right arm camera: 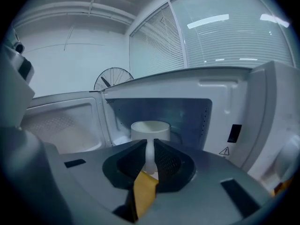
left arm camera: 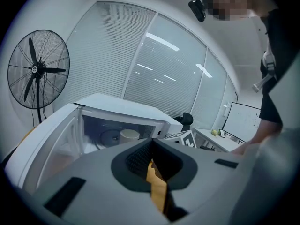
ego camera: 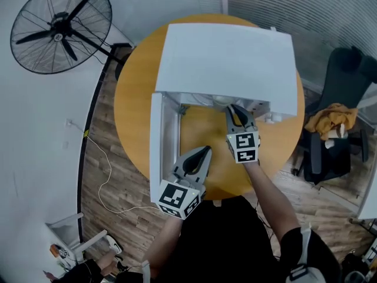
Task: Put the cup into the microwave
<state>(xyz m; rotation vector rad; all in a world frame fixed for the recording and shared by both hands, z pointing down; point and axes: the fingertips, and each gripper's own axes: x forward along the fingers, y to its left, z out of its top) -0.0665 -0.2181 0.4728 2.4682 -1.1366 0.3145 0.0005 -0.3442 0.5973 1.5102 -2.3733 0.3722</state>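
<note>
Your left tool (ego camera: 205, 151) and right tool (ego camera: 232, 108) are grey; each bears a black-and-white marker cube (ego camera: 178, 198). Your top (ego camera: 235, 243) is black.

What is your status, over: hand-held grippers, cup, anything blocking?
Right hand-held gripper shut on cup handle, cup inside open microwave. Left hand-held gripper shut, empty. Door wide; nothing blocking.

The right gripper (ego camera: 234, 107) points into the open front of the white microwave (ego camera: 227, 61); its fingers end just under the edge of the microwave's top. The left gripper (ego camera: 206, 150) is nearer the person, over the round orange counter (ego camera: 135, 99), fingers together at the tips. Just left of these fingers stands the open door (ego camera: 156, 140). Far to their left is a black fan (ego camera: 61, 27).
</note>
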